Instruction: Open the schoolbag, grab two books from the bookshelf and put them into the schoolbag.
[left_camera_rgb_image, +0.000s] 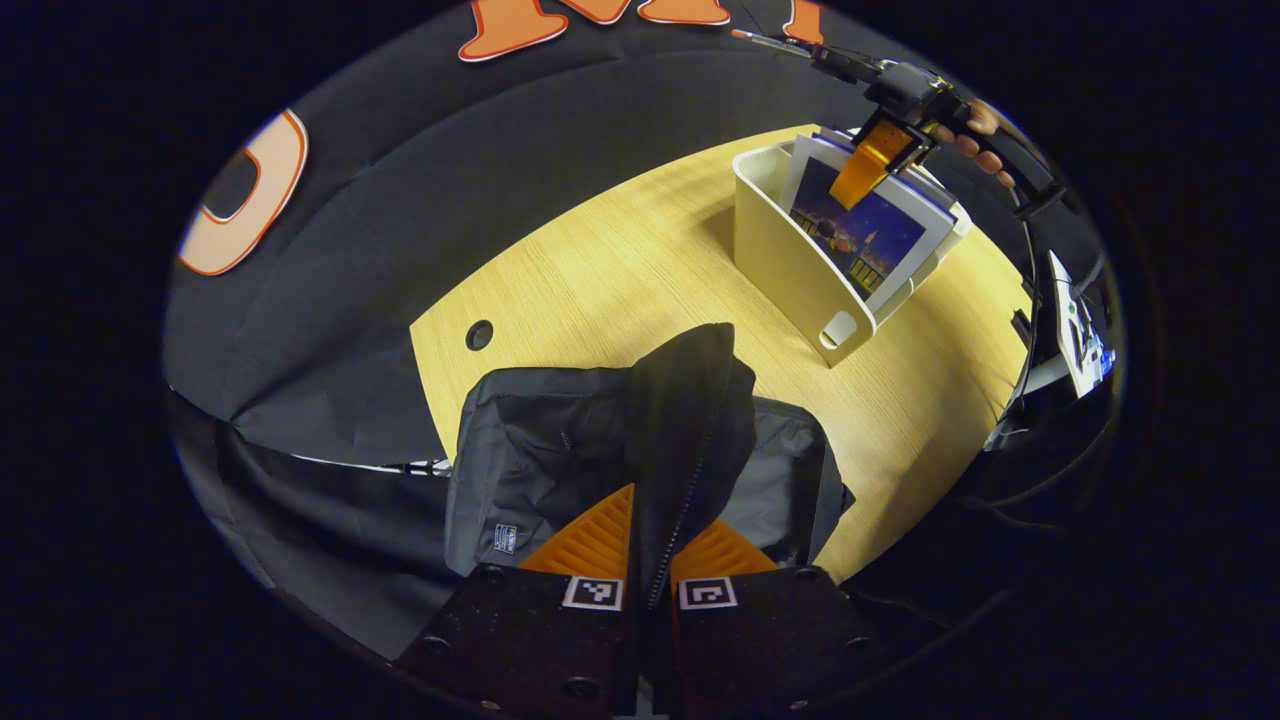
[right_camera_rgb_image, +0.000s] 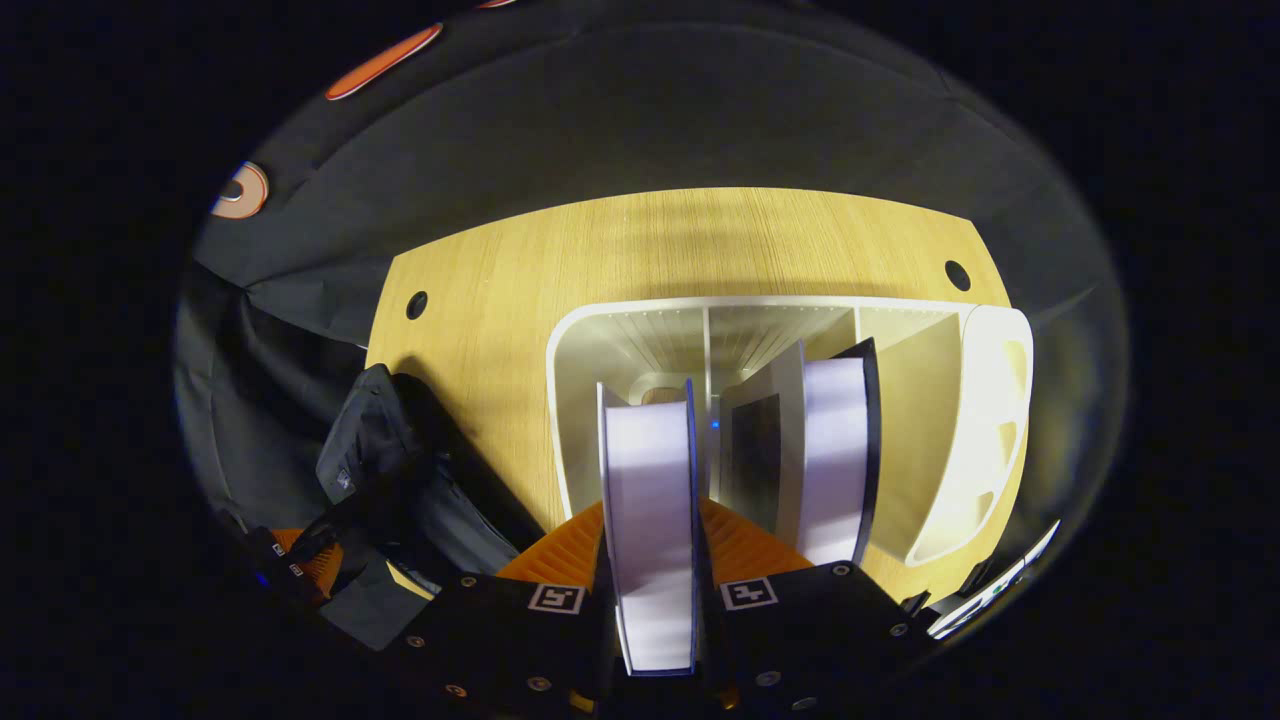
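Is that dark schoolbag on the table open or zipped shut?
Open. The left gripper pinches the schoolbag flap and holds it up, its zipper edge free.

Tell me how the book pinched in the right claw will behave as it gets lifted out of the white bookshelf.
The thick white-paged book will probably stay stiff, since the right claw grips across its closed covers. It looks fairly heavy. Gripped at one edge, it may sag or swing once clear of the white plastic bookshelf.

Your right tool (right_camera_rgb_image: 650, 560) clamps its orange ribbed fingers (right_camera_rgb_image: 745, 545) on a white-paged, blue-covered book (right_camera_rgb_image: 650, 510) standing in the cream plastic bookshelf (right_camera_rgb_image: 985, 420) on the light wooden counter (right_camera_rgb_image: 560, 270), black fabric schoolbag (right_camera_rgb_image: 400, 470) lying left.
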